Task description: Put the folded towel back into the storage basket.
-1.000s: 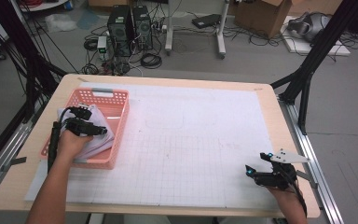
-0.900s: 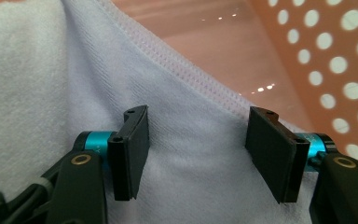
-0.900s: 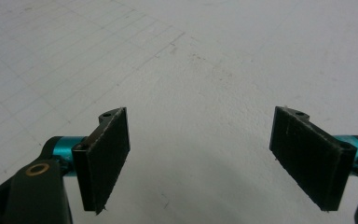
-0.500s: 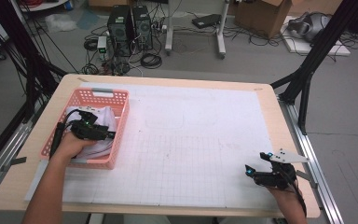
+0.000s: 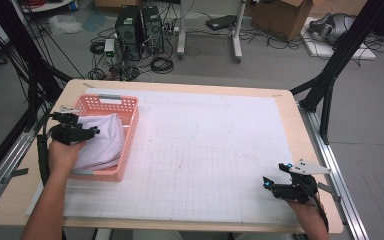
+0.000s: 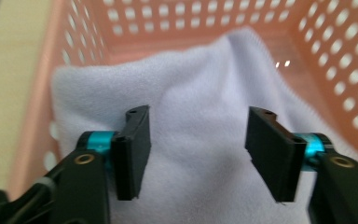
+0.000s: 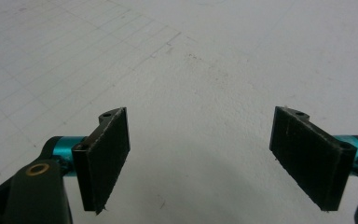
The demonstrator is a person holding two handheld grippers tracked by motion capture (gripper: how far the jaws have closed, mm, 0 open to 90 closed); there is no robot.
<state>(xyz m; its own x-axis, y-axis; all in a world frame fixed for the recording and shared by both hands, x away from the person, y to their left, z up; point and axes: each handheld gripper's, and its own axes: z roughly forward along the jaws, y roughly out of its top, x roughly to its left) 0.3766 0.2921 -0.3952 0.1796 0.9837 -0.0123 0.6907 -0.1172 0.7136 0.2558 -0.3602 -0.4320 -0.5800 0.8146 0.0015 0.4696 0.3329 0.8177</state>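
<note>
Two grippers sit apart: the right gripper (image 5: 280,185), jaws spread and empty, idles by the table's near right corner. At the far left, the left gripper (image 6: 198,149) has just opened, letting go the towel (image 6: 205,93), now lying in the basket (image 5: 130,130) — placing looks done.

No readable text, labels, brands or numbers anywhere.

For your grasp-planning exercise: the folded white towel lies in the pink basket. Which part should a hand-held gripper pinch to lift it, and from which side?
Probably the raised fold of the towel near its middle, coming from above. The basket walls close off its sides, so only the top is free, and the soft cloth humps up there, giving two jaws something to pinch. The left hand-held gripper already hangs open over it.
</note>
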